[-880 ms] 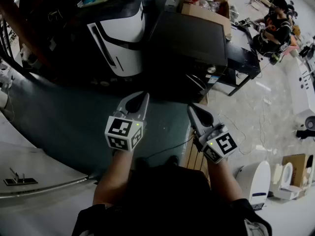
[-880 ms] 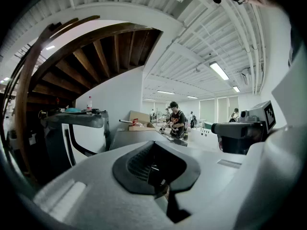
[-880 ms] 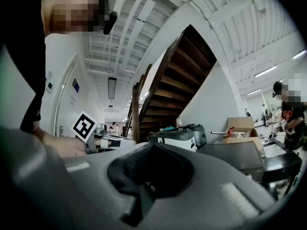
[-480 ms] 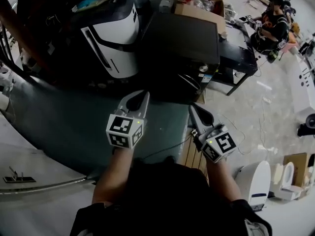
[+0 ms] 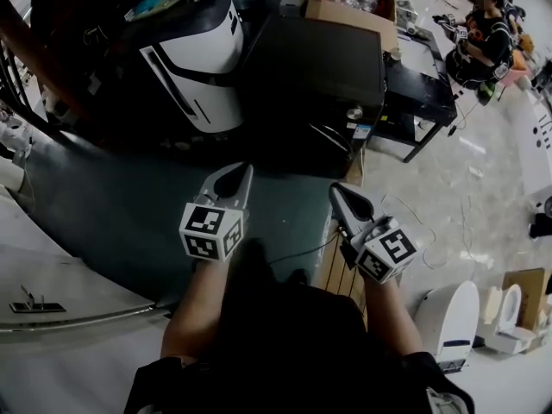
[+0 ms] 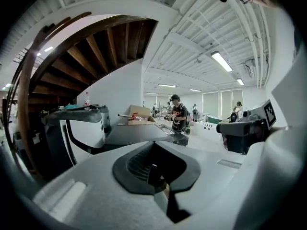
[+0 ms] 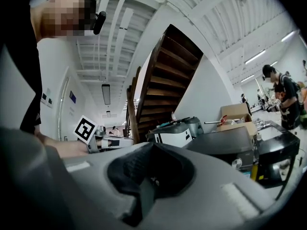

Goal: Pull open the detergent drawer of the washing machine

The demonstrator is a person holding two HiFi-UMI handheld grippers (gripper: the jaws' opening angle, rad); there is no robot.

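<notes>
A dark, box-shaped machine (image 5: 323, 59) stands ahead of me on the floor, with a round knob (image 5: 354, 112) on its shadowed front. No drawer can be made out on it from here. It also shows in the left gripper view as a grey-topped machine (image 6: 139, 133) and in the right gripper view as a dark machine (image 7: 225, 143). My left gripper (image 5: 237, 175) and right gripper (image 5: 338, 192) hang side by side well short of it, over the dark green floor. Both are shut with nothing in them, as the left gripper (image 6: 156, 169) and right gripper (image 7: 148, 174) show in their own views.
A white and black appliance (image 5: 194, 54) stands left of the dark machine, under a wooden stair. Behind are a cardboard box (image 5: 354, 3) and a black table (image 5: 423, 84) with a person (image 5: 483, 33) beside it. White toilets (image 5: 448, 317) stand at the lower right. A cable (image 5: 297, 257) crosses the floor.
The head view has shifted a little, so the appliances sit slightly higher in it. Both grippers keep about the same place with their jaws unchanged.
</notes>
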